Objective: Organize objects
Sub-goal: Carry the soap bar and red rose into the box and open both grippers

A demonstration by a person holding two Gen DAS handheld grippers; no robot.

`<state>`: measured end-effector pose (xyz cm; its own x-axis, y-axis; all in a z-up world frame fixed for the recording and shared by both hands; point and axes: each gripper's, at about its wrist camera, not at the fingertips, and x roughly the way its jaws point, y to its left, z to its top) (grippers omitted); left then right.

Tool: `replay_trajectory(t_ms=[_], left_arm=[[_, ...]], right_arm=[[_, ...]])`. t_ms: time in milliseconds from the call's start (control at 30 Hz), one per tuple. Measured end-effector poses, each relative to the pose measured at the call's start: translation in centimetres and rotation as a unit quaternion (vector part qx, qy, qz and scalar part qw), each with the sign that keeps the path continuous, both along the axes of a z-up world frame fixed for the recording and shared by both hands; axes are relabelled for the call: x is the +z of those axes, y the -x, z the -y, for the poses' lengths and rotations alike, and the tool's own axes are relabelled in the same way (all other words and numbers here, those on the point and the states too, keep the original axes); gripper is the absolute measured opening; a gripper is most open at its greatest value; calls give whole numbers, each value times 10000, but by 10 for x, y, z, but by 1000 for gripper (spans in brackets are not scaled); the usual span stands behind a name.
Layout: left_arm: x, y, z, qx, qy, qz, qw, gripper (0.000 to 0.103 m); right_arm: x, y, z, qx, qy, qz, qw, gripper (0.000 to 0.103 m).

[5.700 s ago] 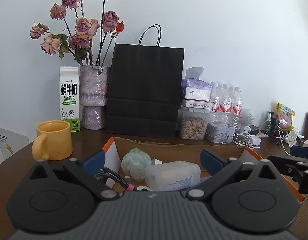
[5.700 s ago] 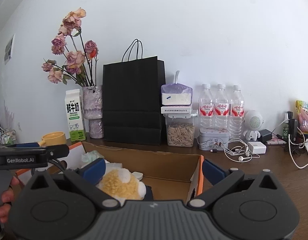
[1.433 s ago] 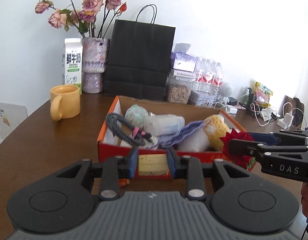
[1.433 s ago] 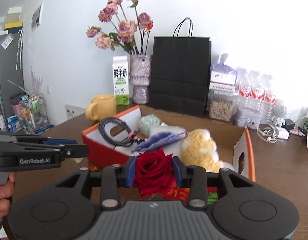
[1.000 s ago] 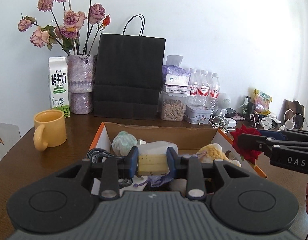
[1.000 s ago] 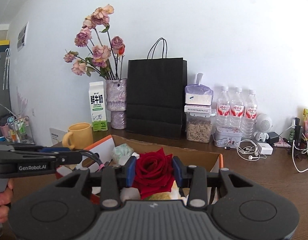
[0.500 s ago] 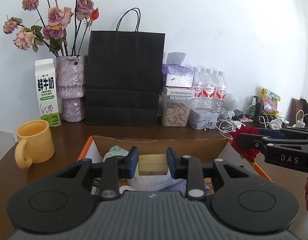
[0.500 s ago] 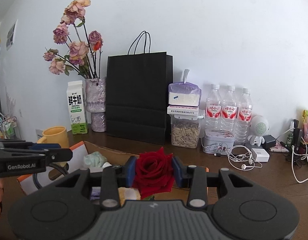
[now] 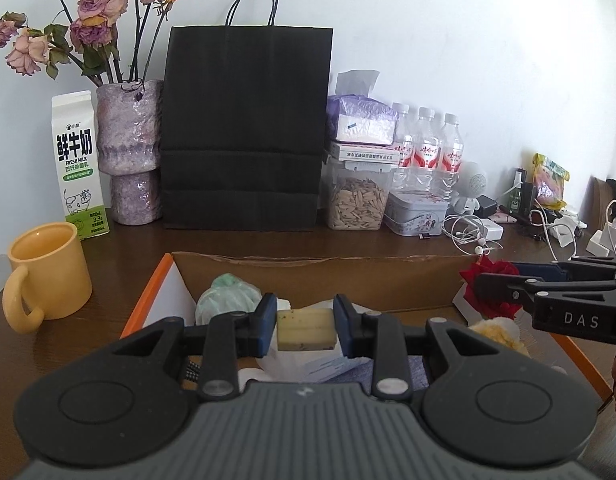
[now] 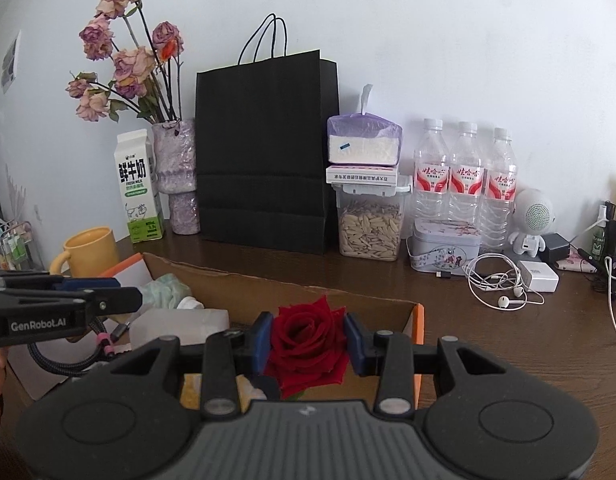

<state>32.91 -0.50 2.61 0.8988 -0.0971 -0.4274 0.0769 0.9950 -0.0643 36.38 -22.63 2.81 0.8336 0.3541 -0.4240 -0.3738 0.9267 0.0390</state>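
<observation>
My left gripper [image 9: 305,326] is shut on a pale yellow block [image 9: 305,329], held over the open cardboard box [image 9: 324,274] with orange edges. My right gripper [image 10: 308,342] is shut on a red rose [image 10: 306,342] above the box's right end [image 10: 418,320]. In the left wrist view the rose [image 9: 488,280] shows at the tip of the right gripper. Inside the box lie a green bundle [image 9: 228,298], a clear plastic container [image 10: 180,326], a black braided cable [image 10: 68,360] and a yellow fluffy item [image 9: 494,330].
Along the wall stand a black paper bag [image 9: 246,128], a vase of dried roses [image 9: 130,148], a milk carton [image 9: 78,168], a seed jar [image 9: 358,200], three water bottles [image 10: 464,180] and a tin [image 10: 444,250]. A yellow mug [image 9: 48,272] sits left of the box. Earphones [image 10: 496,284] lie on the right.
Both grippers have travelled forward over the box toward the wall, each keeping its hold; the bag and bottles now look larger and closer.
</observation>
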Motion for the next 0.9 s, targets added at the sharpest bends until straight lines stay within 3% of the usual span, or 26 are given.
replay_trajectory(t_ms=[67,100,133,167,200,233,267,300,600,900], left_arm=[[1,2,-1,14,9,41,10000,35],[2,3,0,25,-3,82,10000,55],[3,5,0,60,-38,141,9999,85],[5,7,1,144,-86,245,9996,98],[6,11,2,276,-142,421,9986,103],[7,13,3,342,-190,533,9978,103],[9,14,4,362,-222,573,9975,103],[10,14,4,355,-197,571,9975,103],[12,16,3,411,-140,576,9974,103],[28,54,6,418,-178,724,9963,103]], right_arm=[[0,1,0,14,-2,11,10000,39],[0,1,0,24,-9,12,10000,42],[-1,2,-1,21,-1,19,10000,43],[-1,2,-1,17,9,35,10000,50],[0,3,-1,5,-1,47,10000,68],[0,4,-1,-13,-20,69,10000,79],[1,5,0,-39,-36,103,9999,99],[1,6,0,-83,-54,152,9998,103],[3,8,1,-154,-59,203,9997,103],[27,37,1,-272,19,563,9980,103]])
